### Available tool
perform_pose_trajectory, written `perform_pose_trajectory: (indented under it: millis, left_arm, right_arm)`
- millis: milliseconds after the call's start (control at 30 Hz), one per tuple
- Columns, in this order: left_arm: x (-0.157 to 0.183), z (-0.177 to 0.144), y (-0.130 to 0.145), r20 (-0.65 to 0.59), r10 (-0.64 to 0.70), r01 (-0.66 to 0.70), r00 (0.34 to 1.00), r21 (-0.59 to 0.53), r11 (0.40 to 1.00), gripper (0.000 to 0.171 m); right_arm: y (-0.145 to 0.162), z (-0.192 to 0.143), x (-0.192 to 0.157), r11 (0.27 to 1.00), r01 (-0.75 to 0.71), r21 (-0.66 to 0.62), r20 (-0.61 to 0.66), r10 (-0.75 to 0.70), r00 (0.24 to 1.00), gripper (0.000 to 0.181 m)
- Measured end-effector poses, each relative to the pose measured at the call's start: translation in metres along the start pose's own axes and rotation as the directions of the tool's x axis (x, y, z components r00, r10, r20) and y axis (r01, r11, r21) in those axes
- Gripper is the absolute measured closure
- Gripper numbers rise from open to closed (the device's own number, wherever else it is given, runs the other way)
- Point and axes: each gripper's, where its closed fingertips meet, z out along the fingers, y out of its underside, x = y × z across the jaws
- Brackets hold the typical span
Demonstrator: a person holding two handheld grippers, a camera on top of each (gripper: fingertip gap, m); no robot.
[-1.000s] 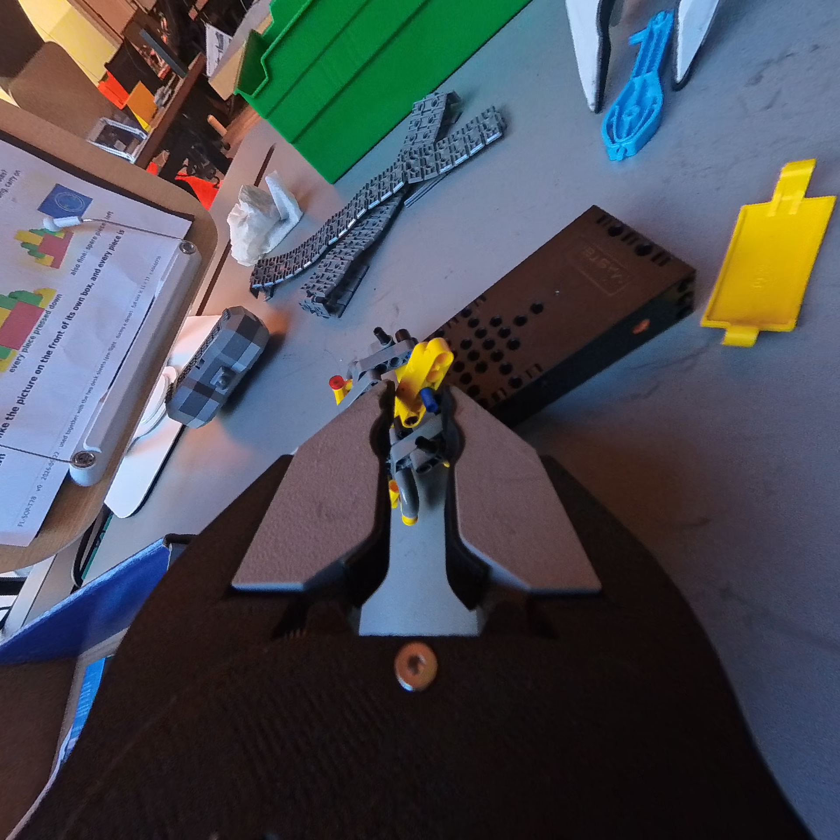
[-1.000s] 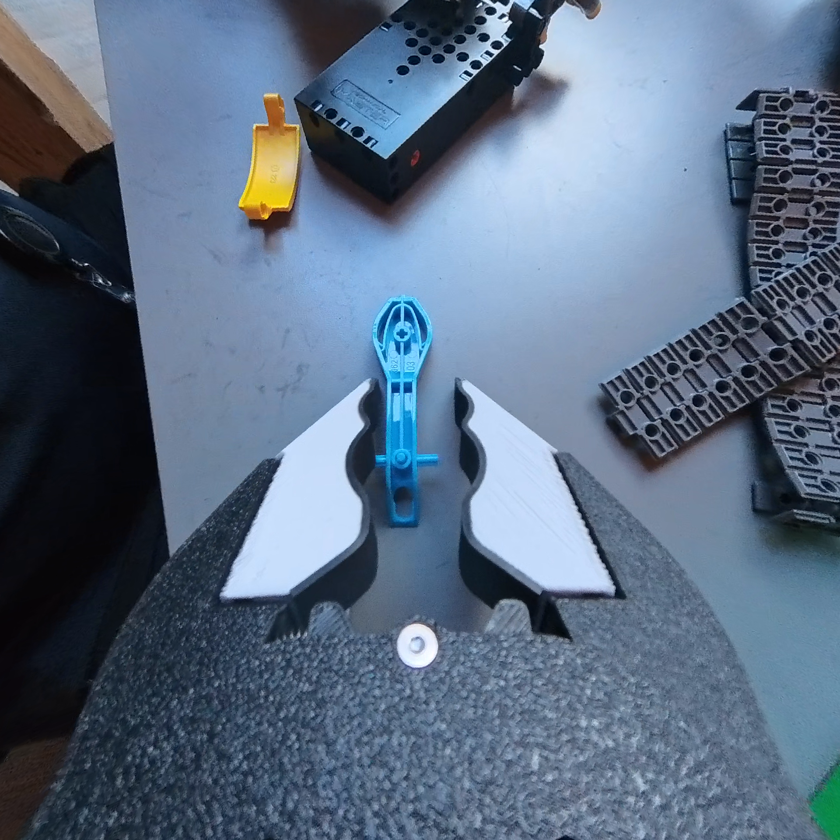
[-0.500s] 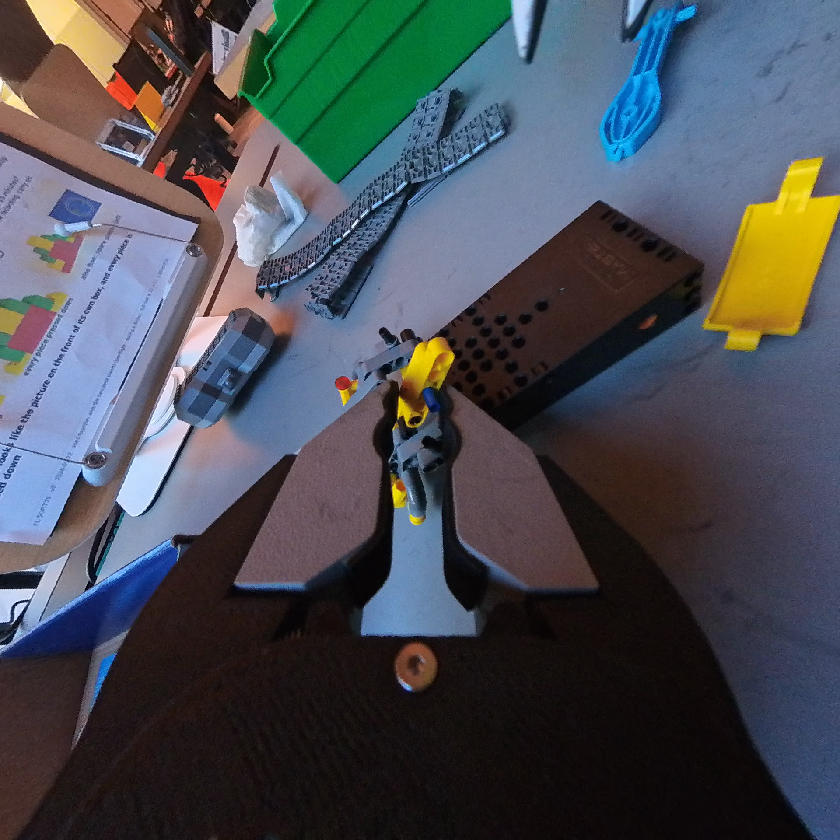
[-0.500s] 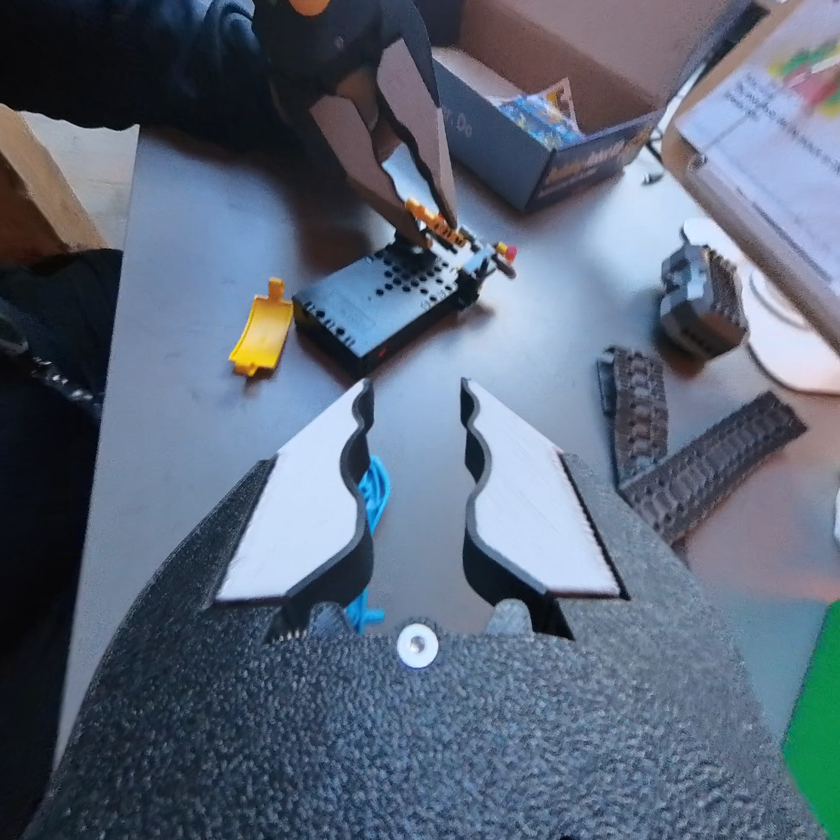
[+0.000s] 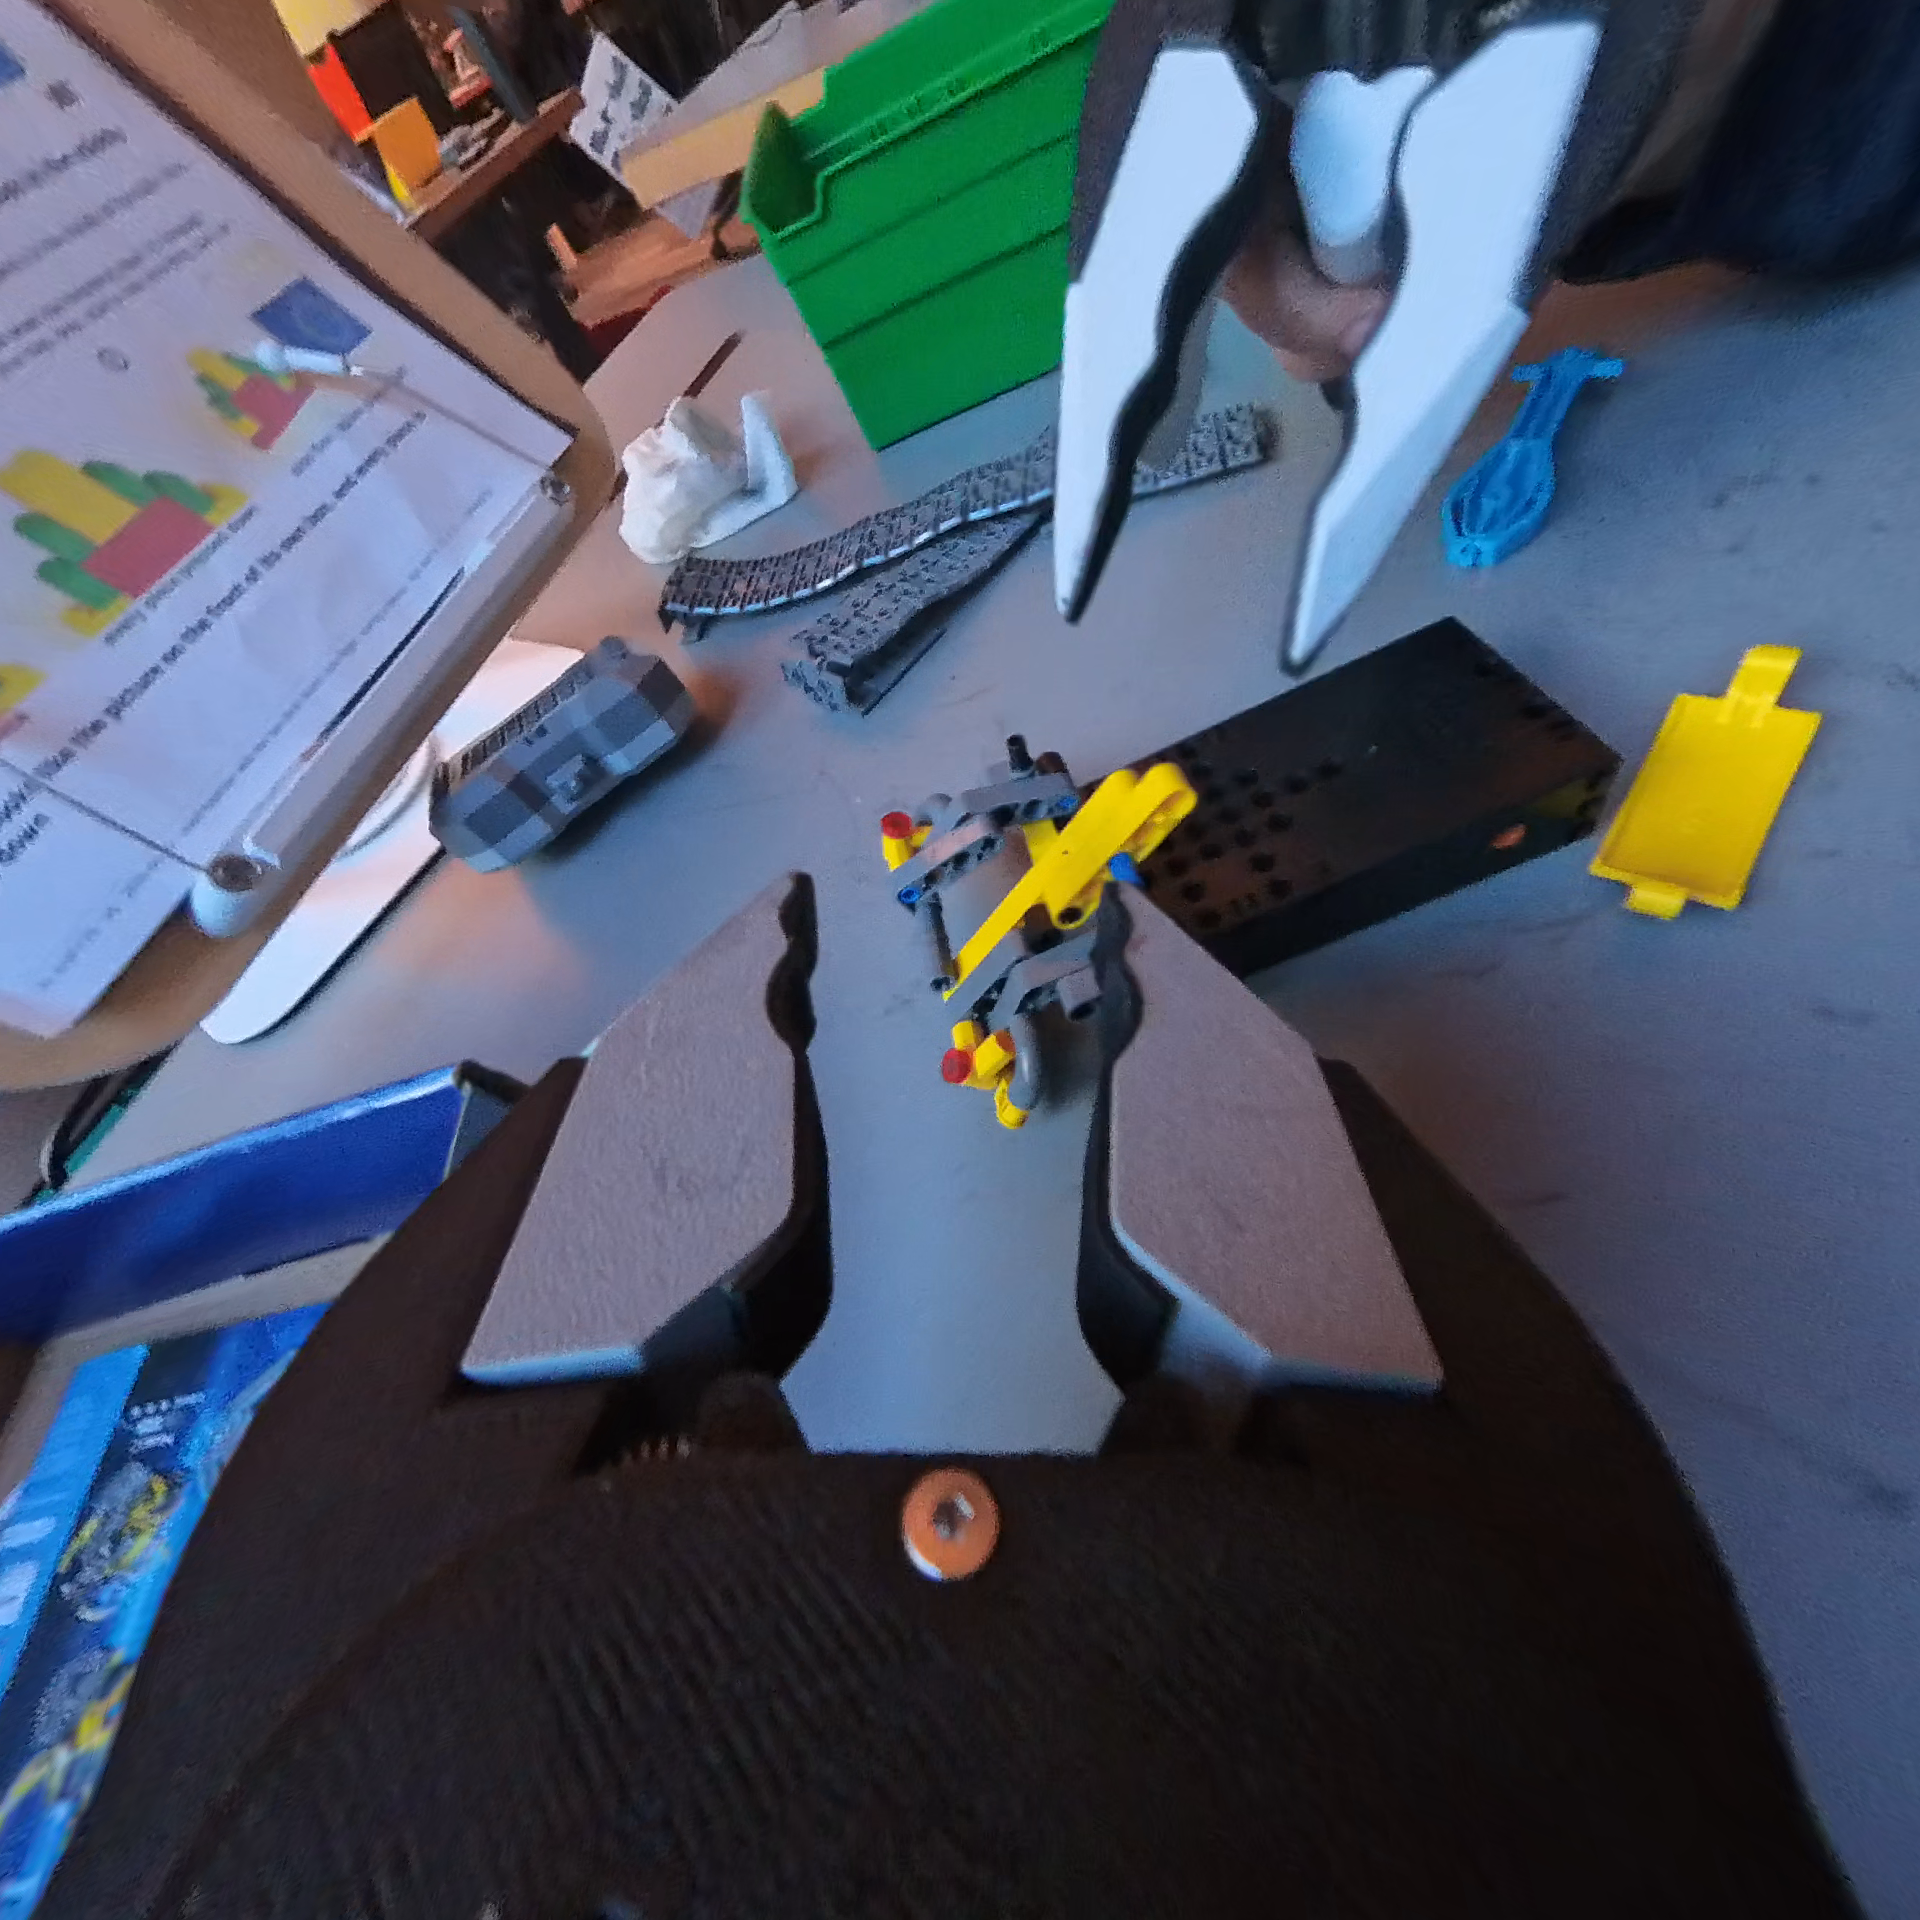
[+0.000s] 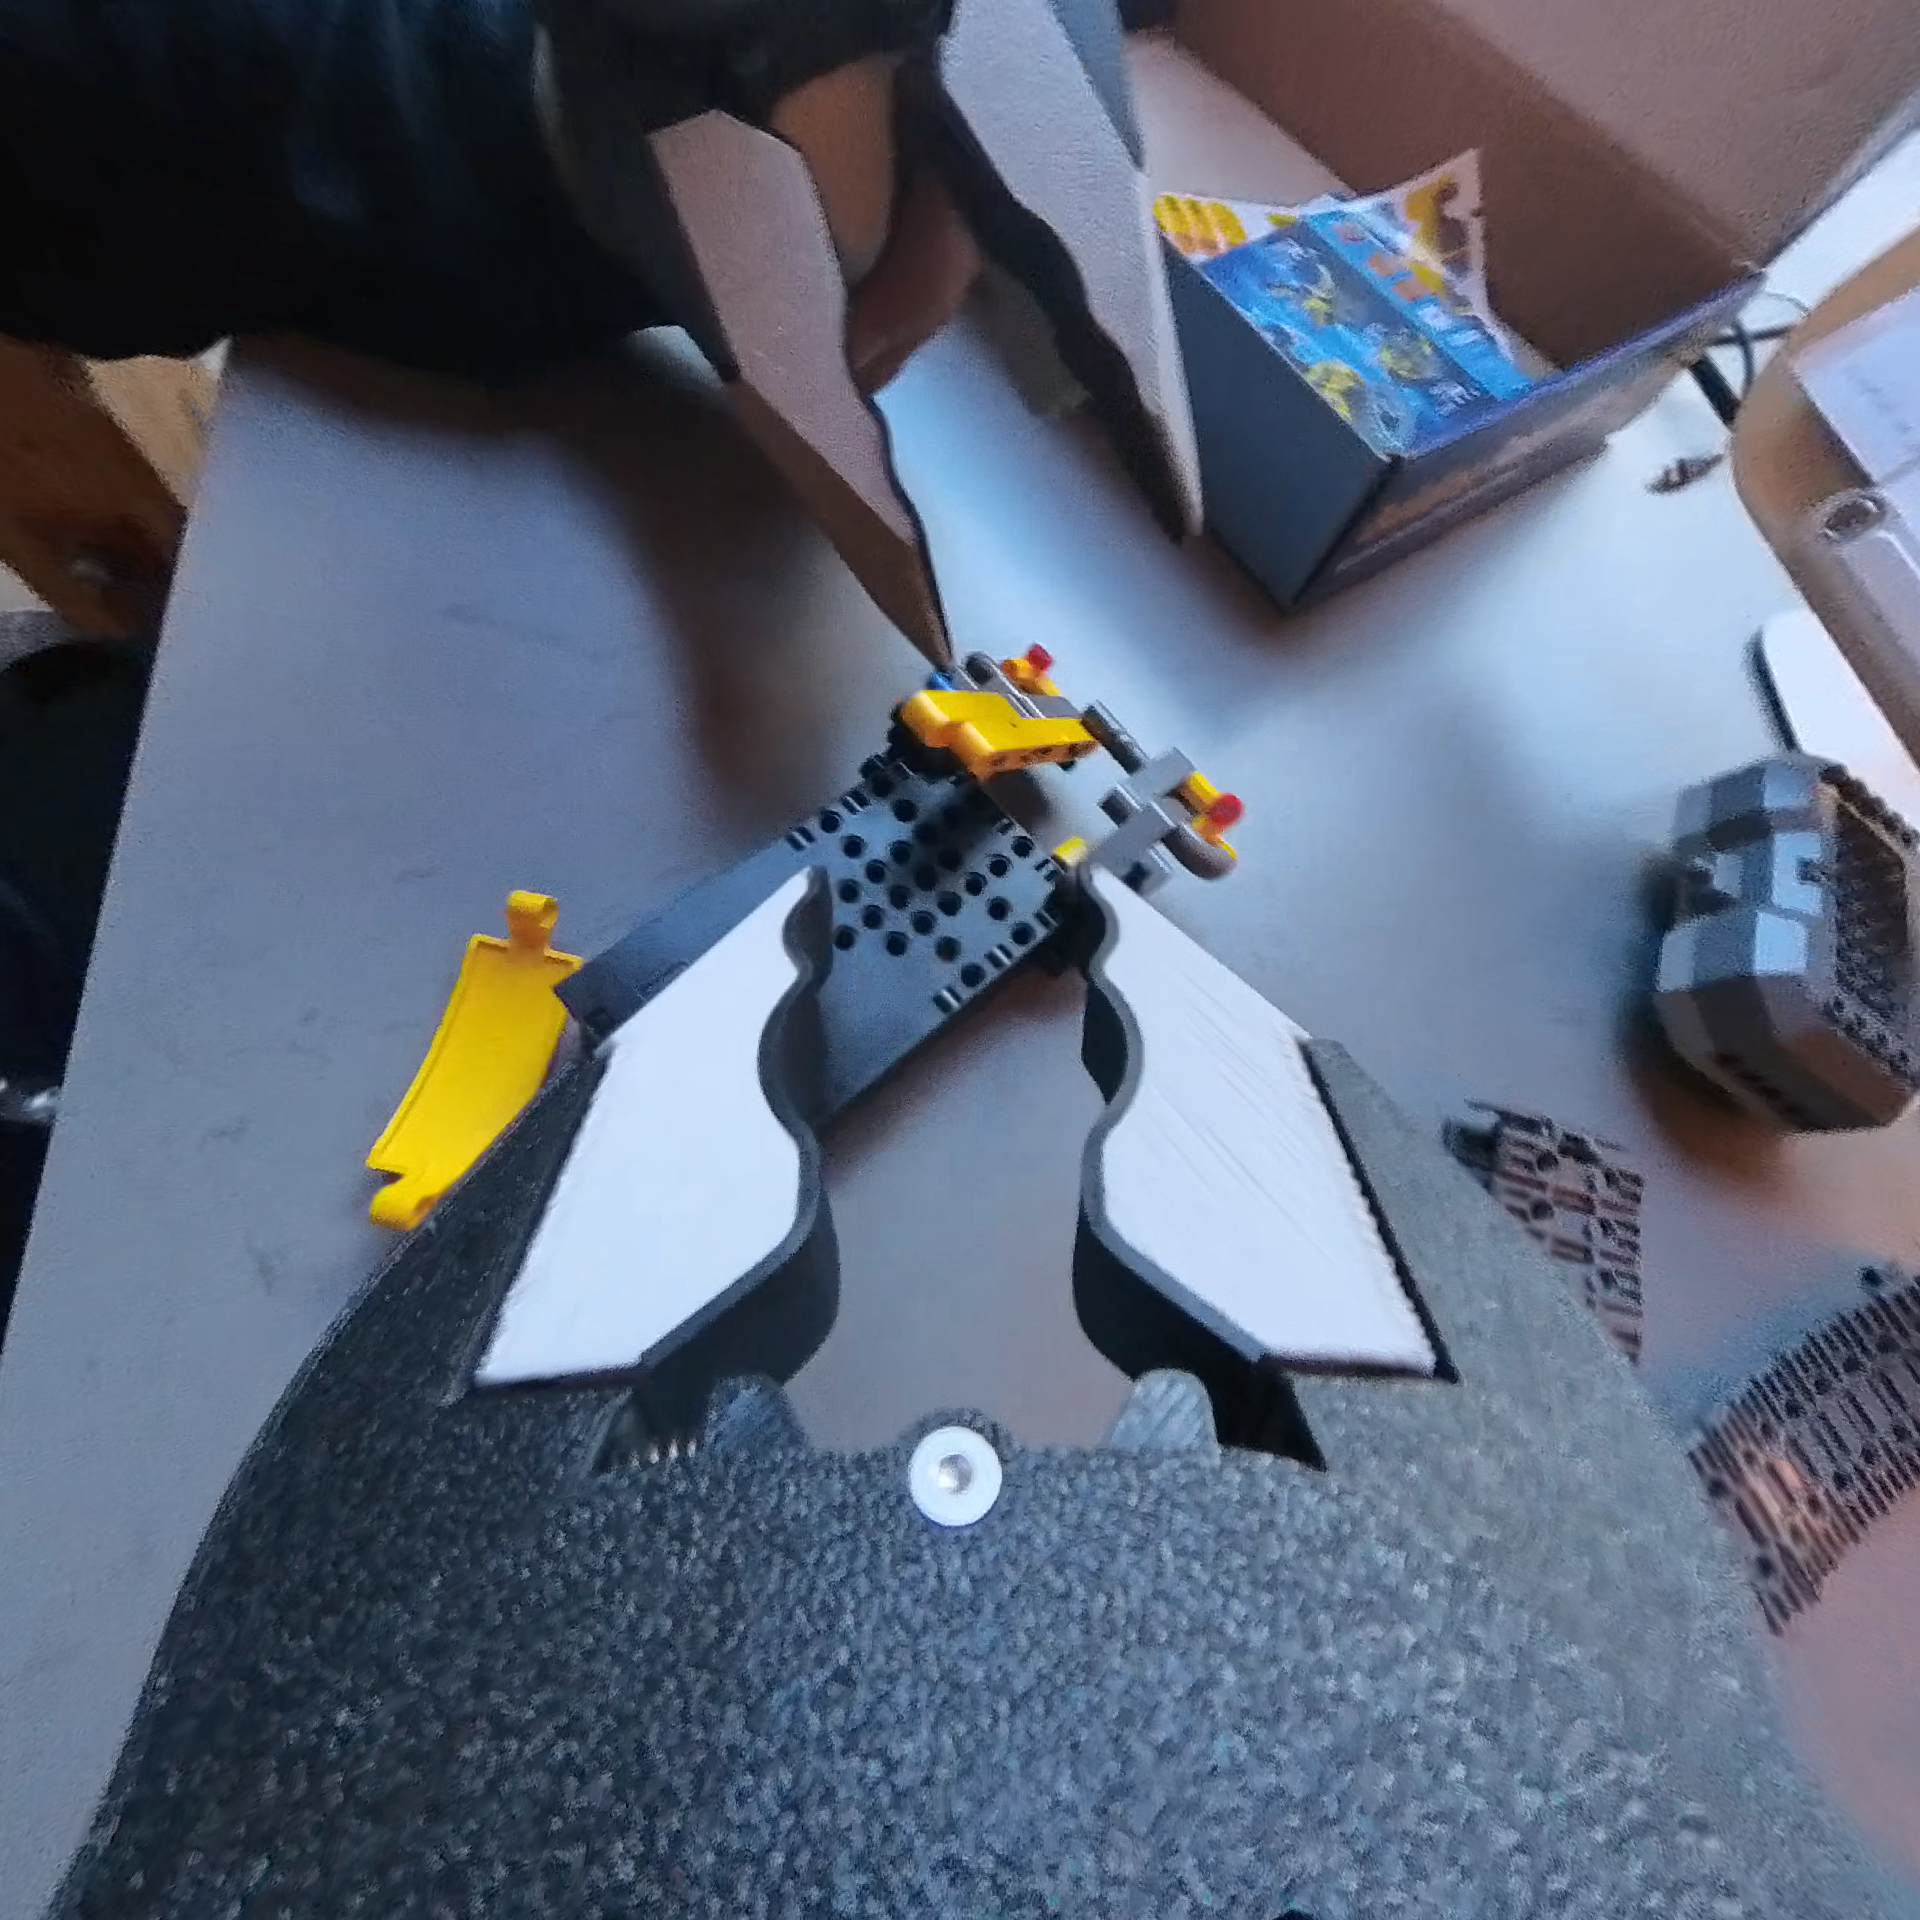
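A small yellow and grey brick assembly point(image 5: 1023, 894) lies on the grey table, against the end of a black perforated block point(image 5: 1371, 790). My left gripper point(image 5: 956, 904) is open around the assembly's near end, and its right finger is close against it. My right gripper point(image 6: 951, 883) is open and empty, with its tips over the black block point(image 6: 914, 914) just short of the assembly point(image 6: 1039, 738). The right gripper also shows in the left wrist view point(image 5: 1184, 634), hanging above the block. The left gripper shows in the right wrist view point(image 6: 1060, 582), one tip at the assembly.
A blue flat piece point(image 5: 1507, 478) and a yellow panel point(image 5: 1704, 800) lie to the right. Grey track strips point(image 5: 935, 530), a grey block point(image 5: 561, 769), crumpled white paper point(image 5: 696, 478) and a green bin point(image 5: 935, 239) lie beyond. A sheet on a board point(image 5: 208, 468) and an open box point(image 6: 1403, 343) stand to the left. Spacing between my two grippers at the tips: around 7 centimetres. The grey block point(image 5: 561, 769) is about equally far from each gripper, around 20 centimetres.
My left gripper has opened and let go of the brick assembly, which now lies on the table. My right gripper has left the blue piece and moved over the black block.
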Motion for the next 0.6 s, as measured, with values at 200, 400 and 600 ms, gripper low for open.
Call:
perform_pose_trajectory:
  millis: [200,400,600]
  left_arm:
    - [0.002,0.004,0.005,-0.001,0.008,-0.008,1.0,-0.026,1.0,0.123]
    - [0.003,0.004,0.002,-0.004,0.013,-0.013,1.0,-0.018,1.0,0.126]
    - [0.003,0.006,0.004,-0.009,-0.001,0.0,1.0,-0.031,1.0,0.128]
  right_arm:
    - [-0.001,-0.021,-0.076,0.993,0.12,0.01,0.252,-0.119,0.96,0.155]
    - [0.052,-0.03,-0.111,0.974,0.101,-0.201,0.284,-0.041,0.958,0.15]
    - [0.055,-0.026,-0.108,0.979,0.065,-0.194,0.216,-0.022,0.976,0.174]
